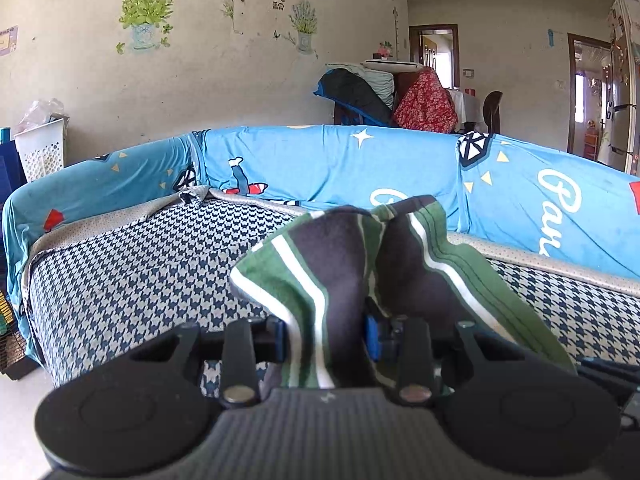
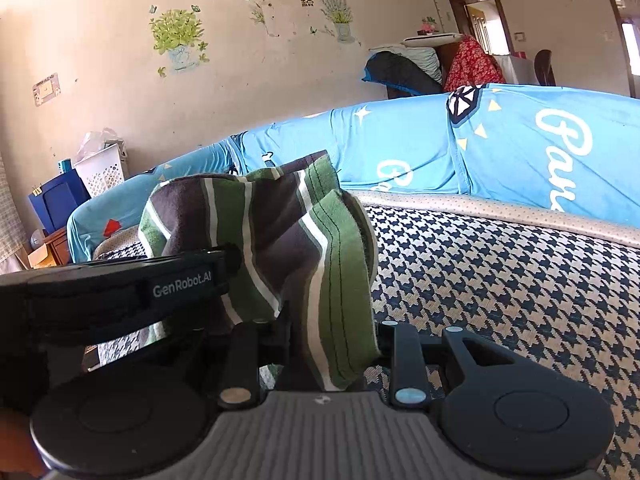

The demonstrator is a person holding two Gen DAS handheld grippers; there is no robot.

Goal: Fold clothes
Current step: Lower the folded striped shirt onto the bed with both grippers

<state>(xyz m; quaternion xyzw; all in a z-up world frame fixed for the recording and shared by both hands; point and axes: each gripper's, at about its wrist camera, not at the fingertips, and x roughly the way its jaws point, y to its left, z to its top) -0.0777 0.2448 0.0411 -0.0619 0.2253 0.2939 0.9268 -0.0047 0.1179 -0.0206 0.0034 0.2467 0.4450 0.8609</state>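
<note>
Left tongs (image 1: 328, 332): black linkage arms, round black pivot discs, ribbed grey centre plate, silver rivets, blue finger pads.
Right tongs (image 2: 332, 336): same black build, one pale-blue rivet.
Marking: white "GenRobot.AI" lettering on a black body.

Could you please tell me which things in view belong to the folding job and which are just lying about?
Job:
striped garment
left gripper, shut on it
right gripper, shut on it
houndstooth sofa seat

Lying about:
white laundry basket
clothes pile
blue box
</note>
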